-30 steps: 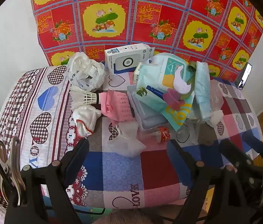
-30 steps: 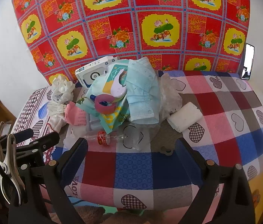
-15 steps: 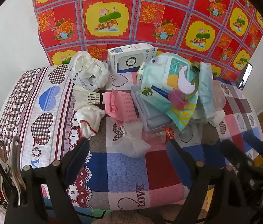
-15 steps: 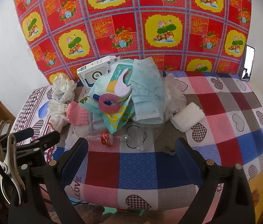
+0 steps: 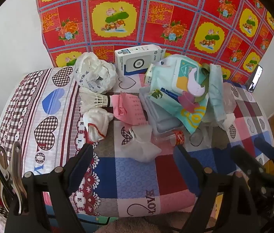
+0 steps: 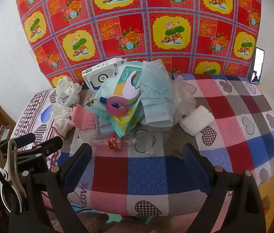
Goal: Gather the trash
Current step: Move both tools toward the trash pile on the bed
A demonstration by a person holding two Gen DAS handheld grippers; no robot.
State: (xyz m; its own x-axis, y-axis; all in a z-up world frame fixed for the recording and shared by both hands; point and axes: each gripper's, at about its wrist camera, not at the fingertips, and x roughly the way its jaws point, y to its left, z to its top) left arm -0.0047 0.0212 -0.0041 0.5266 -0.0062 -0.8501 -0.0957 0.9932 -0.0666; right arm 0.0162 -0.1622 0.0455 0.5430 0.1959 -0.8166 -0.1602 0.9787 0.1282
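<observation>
Patchwork cloth in red, blue, pink and grey squares with heart prints covers the worktop [image 6: 234, 120], which backs onto a wall hung with a red and yellow flowered fabric [image 6: 137, 19]. Rubbish is heaped in the middle and far left of the cloth, well beyond both tools, so nothing has been collected yet.

At the centre, a pale blue-green wet-wipe packet [image 5: 177, 81] leans on a stack of clear plastic trays [image 5: 162, 120], with a pink tape ring [image 6: 116, 107] and a light blue face mask [image 6: 156, 101] draped over it. A white rectangular carton [image 5: 137, 61] stands behind, against the fabric. A crushed clear plastic bottle with a red label [image 6: 115, 141] lies at the near edge of the heap. To the left sit a crumpled white plastic bag [image 5: 94, 73], a white feather shuttlecock [image 5: 96, 99], a pink crumpled paper [image 5: 129, 108] and a white cloth wad with red edging [image 5: 98, 124]. A small clear bag [image 5: 140, 145] lies nearest the left gripper [image 5: 133, 161]. A white foam block [image 6: 197, 122] rests just right of the heap.

Both grippers hover low at the near edge, facing the pile. The left gripper's fingers are spread wide and hold nothing. The right gripper [image 6: 137, 161] is likewise spread and empty, roughly lined up with the bottle. This looks like an approach, with the nearest loose pieces the likely first picks.
</observation>
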